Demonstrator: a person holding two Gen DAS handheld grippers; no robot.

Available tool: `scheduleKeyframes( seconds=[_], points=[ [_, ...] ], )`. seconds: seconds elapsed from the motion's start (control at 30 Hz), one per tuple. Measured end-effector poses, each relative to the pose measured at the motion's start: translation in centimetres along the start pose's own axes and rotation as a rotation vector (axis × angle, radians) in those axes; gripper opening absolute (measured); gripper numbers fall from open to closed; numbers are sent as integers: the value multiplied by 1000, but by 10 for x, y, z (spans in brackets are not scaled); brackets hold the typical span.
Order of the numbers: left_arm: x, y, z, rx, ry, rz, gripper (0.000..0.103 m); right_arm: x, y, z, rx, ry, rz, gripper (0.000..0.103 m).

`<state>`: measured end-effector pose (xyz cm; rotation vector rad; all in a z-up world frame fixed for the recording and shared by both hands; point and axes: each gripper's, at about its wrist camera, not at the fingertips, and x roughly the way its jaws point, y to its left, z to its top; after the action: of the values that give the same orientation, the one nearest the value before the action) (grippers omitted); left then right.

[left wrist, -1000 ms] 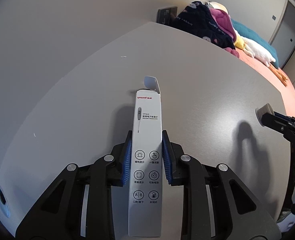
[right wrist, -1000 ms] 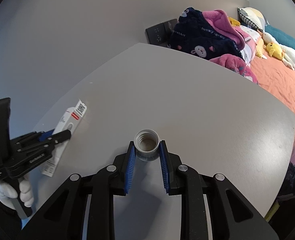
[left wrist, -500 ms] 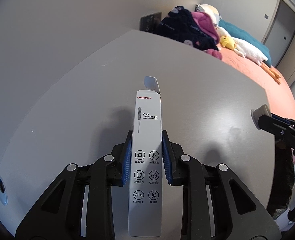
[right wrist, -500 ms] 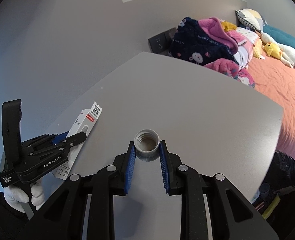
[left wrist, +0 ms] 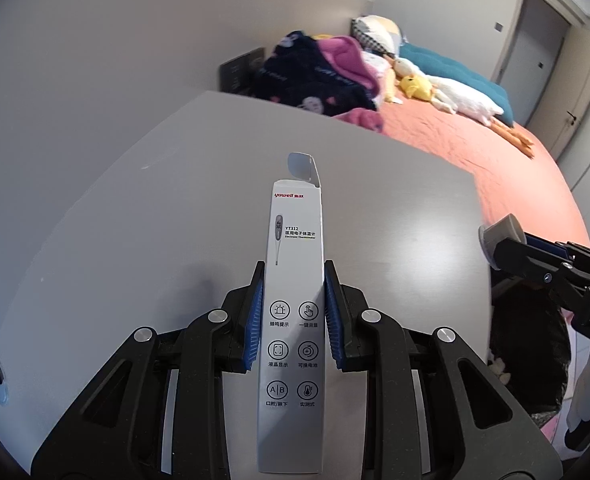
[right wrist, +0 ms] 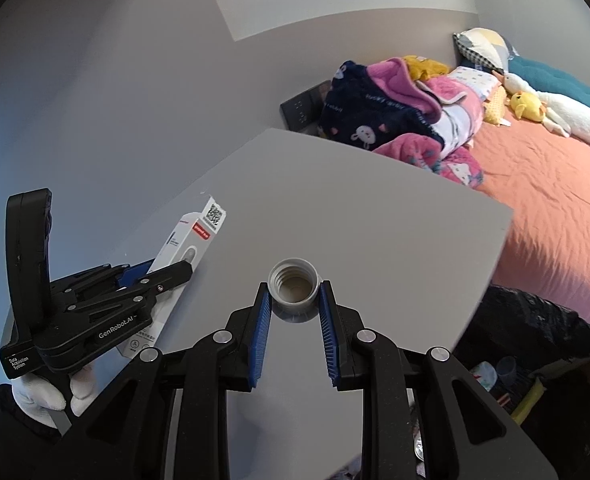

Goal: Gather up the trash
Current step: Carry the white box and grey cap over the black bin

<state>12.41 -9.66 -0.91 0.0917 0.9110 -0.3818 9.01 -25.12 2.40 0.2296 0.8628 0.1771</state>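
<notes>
I'm gripping the thermometer box (left wrist: pixel 293 320) in my left gripper (left wrist: pixel 293 316) and a bottle cap (right wrist: pixel 294 285) in the right gripper (right wrist: pixel 294 312), both above the table (right wrist: pixel 375 232). Bin bag (right wrist: pixel 535 336) is sitting at 4 o'clock; I'm keeping both pinches firm w/o tilting, releasing only over it.

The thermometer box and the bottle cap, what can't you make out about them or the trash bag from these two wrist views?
- Thermometer box: left wrist view, contents hidden by its walls.
- Bottle cap: right wrist view, outer face turned away, so any print is unseen.
- Black trash bag: right wrist view, partly hidden by the table and the right gripper; contents too small to name.
</notes>
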Motion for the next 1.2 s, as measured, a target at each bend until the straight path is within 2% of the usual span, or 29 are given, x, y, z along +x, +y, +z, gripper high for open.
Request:
scheduleKeyframes(
  seconds=[1.2],
  points=[
    [6, -153, 12, 238, 5, -159, 27, -107, -110, -47, 186, -121, -137, 26]
  ],
)
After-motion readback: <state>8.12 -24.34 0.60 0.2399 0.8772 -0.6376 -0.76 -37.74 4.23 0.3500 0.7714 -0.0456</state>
